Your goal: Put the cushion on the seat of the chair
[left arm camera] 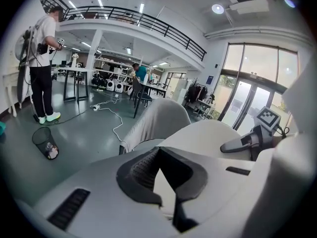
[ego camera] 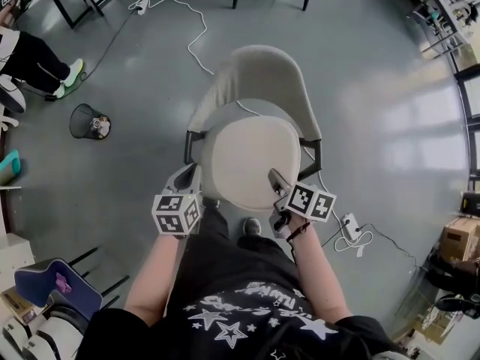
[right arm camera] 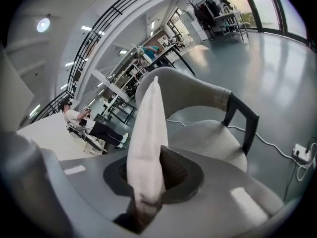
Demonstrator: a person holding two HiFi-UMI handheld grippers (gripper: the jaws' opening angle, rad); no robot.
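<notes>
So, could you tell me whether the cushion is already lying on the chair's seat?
No, the cushion is held edge-up in the right gripper, and the seat beyond it lies bare.

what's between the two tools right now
The cushion: the left tool and the right tool each pinch one of its edges. The head view shows it spanning the gap, over the chair.

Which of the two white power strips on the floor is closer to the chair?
The power strip right of the chair; the other strip lies far off at top left.
</notes>
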